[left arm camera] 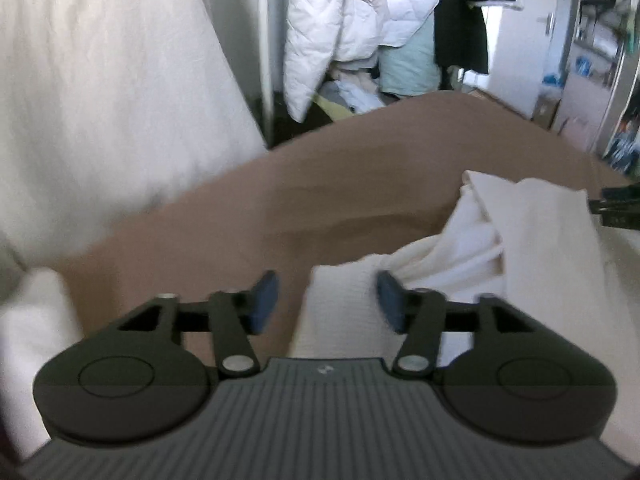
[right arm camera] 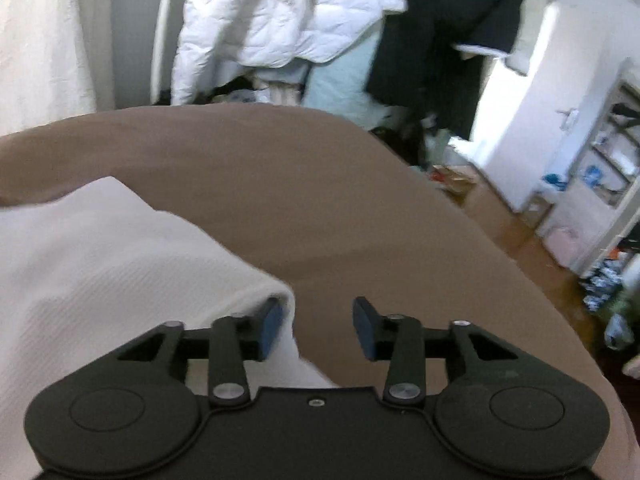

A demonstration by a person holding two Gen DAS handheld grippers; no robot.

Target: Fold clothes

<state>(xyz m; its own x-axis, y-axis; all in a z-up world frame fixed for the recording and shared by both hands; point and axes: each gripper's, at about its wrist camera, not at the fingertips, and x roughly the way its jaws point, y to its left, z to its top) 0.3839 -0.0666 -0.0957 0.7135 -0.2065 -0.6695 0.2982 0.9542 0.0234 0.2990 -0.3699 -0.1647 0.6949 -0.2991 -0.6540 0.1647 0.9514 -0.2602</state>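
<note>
The white cloth [left arm camera: 460, 248] is lying bunched up on the brown bed sheet [left arm camera: 320, 184], off to the right in the left wrist view; in the right wrist view it [right arm camera: 120, 264] spreads over the left half of the sheet [right arm camera: 320, 184]. The left gripper [left arm camera: 328, 300] is spread wide, with a fold of the cloth sitting between its blue pads, not pinched. The right gripper [right arm camera: 318, 328] is also released, with the cloth's edge right by its left pad [right arm camera: 272, 326]. Further back a white puffy jacket [right arm camera: 288, 16] and dark clothes [right arm camera: 448, 40] hang, and there's a white door [right arm camera: 532, 120] on the right.
</note>
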